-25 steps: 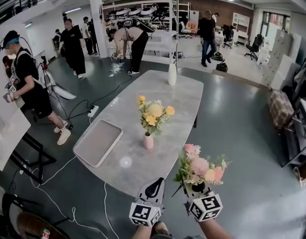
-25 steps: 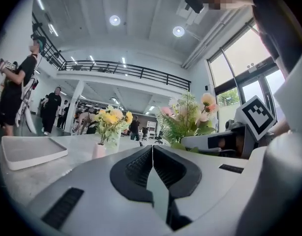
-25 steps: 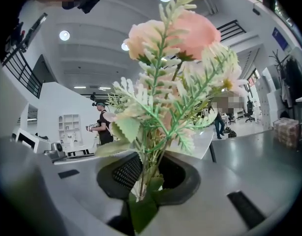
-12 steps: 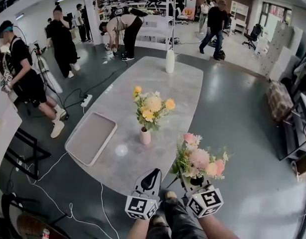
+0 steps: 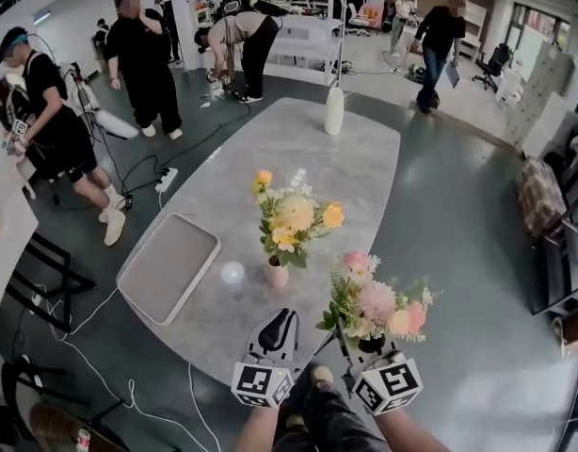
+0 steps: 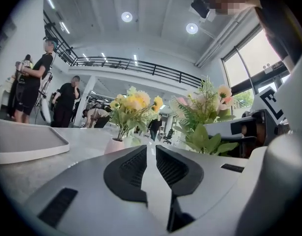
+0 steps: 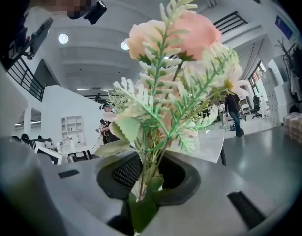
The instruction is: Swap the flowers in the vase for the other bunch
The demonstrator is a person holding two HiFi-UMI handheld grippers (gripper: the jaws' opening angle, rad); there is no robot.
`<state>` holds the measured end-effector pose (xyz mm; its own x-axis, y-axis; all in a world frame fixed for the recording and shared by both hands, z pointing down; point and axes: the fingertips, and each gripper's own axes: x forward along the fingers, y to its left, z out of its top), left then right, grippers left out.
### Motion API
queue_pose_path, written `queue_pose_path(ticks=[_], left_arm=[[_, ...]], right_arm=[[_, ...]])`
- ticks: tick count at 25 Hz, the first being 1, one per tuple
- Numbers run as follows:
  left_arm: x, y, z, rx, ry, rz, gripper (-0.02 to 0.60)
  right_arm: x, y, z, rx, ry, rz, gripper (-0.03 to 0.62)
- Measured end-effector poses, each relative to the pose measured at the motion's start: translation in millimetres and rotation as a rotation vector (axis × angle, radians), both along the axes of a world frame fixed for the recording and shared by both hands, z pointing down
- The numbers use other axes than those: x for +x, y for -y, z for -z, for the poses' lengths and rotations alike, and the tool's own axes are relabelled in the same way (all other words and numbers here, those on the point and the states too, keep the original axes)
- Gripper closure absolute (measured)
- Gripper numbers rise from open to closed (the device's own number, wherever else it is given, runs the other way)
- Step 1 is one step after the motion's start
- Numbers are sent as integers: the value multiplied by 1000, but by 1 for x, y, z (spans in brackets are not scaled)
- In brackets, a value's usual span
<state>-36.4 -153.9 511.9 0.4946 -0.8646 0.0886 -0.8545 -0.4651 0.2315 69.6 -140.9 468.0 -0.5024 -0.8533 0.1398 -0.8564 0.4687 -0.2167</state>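
Nearest the camera, a person holds two grippers side by side at the near edge of a long grey desk. The left gripper points level across the desk top; its jaws are opening, a narrow gap showing between the ribbed pads with nothing in it. Just to its right, the right gripper has its jaws clenched on the green stems of the pink bunch, which stands upright above the jaws, its pink and peach blooms and fern sprigs raised over the desk's near right corner.

A little farther in, near the middle of the desk, the yellow bunch stands in a small pink vase, apart from both grippers and slightly left of the pink bunch. To the left of the vase, a pale rectangular tray lies flat along the desk's left edge.

At the far end of the desk stands a tall white vase, upright and alone.

Beyond the desk, several people stand or bend over on the grey floor of an open workshop, with cables trailing across it at the left. One person in black stands at the far left.
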Motion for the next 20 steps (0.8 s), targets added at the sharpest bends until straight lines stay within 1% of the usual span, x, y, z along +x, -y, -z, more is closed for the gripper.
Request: queue_pose_path(ticks=[3, 8, 11, 17, 20], left_arm=[[-7, 16, -5, -5, 10, 27, 474], [-17, 41, -10, -4, 46, 53, 415], [-17, 55, -11, 4, 104, 55, 395], [-18, 83, -19, -30, 258, 77, 376], [-17, 93, -17, -24, 304, 80, 367]], right_arm=[[0, 9, -6, -11, -3, 14, 496], [-4, 20, -15, -33, -16, 35, 496], [-3, 27, -19, -42, -21, 43, 496], [-6, 40, -27, -52, -22, 60, 496], [-7, 45, -28, -53, -24, 65, 496]])
